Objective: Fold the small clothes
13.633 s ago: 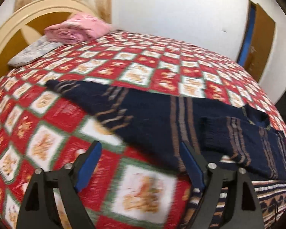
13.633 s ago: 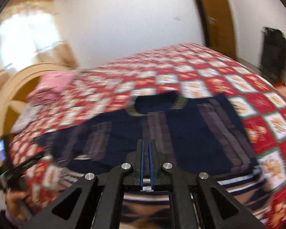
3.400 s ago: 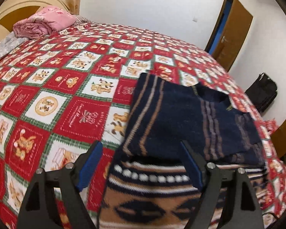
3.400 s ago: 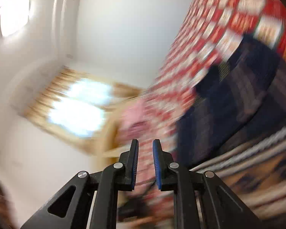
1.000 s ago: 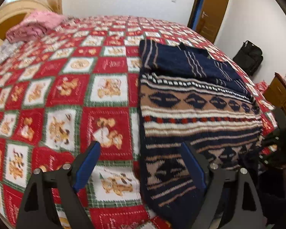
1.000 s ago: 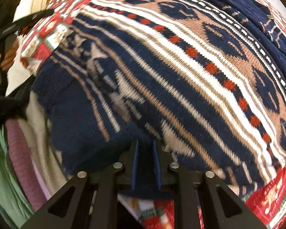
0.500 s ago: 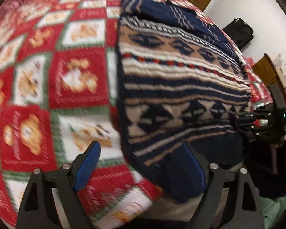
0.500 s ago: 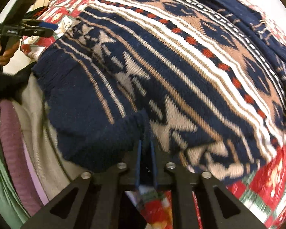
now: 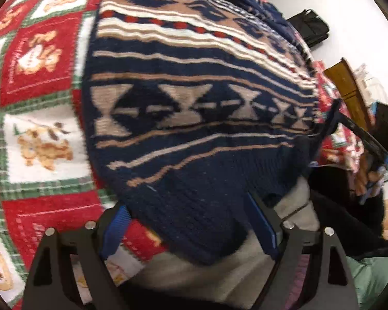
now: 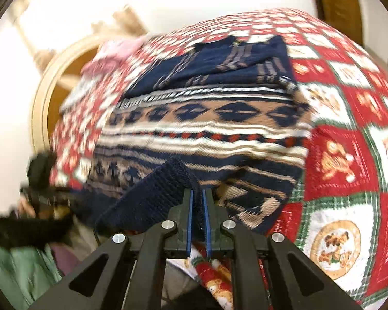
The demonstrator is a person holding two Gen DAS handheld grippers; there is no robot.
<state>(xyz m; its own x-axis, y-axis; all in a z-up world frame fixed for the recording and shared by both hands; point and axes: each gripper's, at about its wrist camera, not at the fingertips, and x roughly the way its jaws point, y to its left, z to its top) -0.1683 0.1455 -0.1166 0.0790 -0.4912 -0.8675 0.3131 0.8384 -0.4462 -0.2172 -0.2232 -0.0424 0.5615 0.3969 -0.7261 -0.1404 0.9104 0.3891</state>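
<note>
A navy, tan and white patterned sweater (image 9: 194, 98) lies on the bed, sleeves folded in at its far end, its hem hanging over the bed's near edge. My left gripper (image 9: 191, 222) is open, its fingers on either side of the hem's left corner. My right gripper (image 10: 197, 206) is shut on the hem's right part and lifts a fold of navy ribbing (image 10: 155, 193). The sweater (image 10: 207, 129) fills the middle of the right wrist view. The right gripper also shows at the hem's right corner in the left wrist view (image 9: 323, 131).
A red, white and green checked bedspread (image 9: 38, 77) covers the bed. A pink bundle (image 10: 111, 51) lies by the wooden headboard (image 10: 46, 98). A black bag (image 9: 307, 28) and brown furniture (image 9: 349, 85) stand to the right.
My left gripper has moved in close over the hem's left corner. My right gripper has lifted the pinched hem and tilted up, so the whole sweater shows.
</note>
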